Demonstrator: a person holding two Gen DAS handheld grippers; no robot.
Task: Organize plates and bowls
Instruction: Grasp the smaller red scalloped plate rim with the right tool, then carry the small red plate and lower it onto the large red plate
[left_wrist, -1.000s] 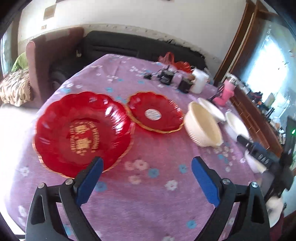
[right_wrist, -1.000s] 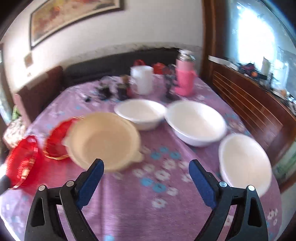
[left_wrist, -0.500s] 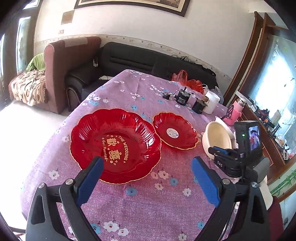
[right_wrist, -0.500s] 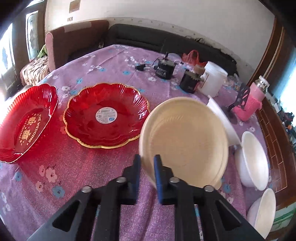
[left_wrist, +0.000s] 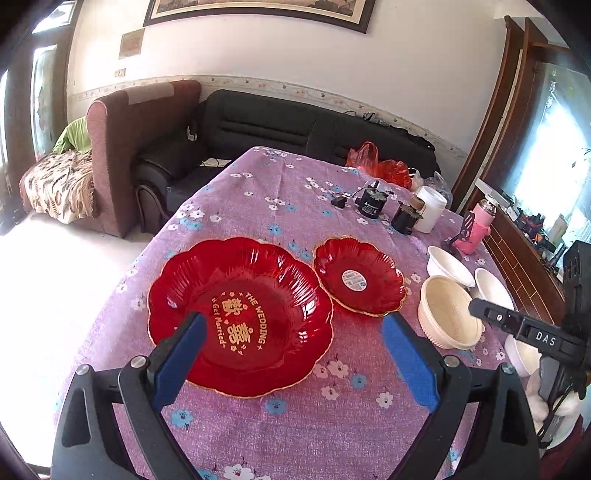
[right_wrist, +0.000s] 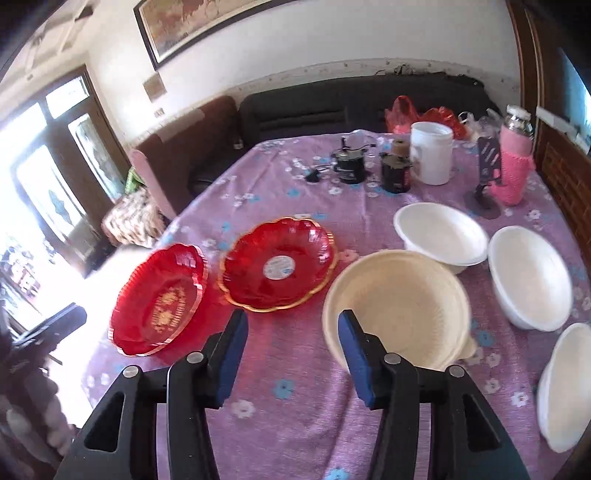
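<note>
Hovered over the table (left_wrist: 332, 424) with both tongs released, gripping nothing: left tongs (left_wrist: 293, 325) spread wide above the big red plate (left_wrist: 240, 314), right tongs (right_wrist: 291, 325) half parted at the near rim of the cream bowl (right_wrist: 397, 310). Probably best pinched squarely on that rim, lifted level, nested with the white bowls (right_wrist: 439, 232) just beyond. Small red plate (right_wrist: 277, 264) close on the left, so little swinging room; jar (right_wrist: 431, 153) and pink bottle (right_wrist: 515, 166) well apart at the far end.

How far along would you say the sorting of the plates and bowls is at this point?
Barely started. Nothing is stacked: the two red plates lie side by side, the cream bowl and three white bowls stand separately. Both the left gripper and right gripper are open and empty.
</note>
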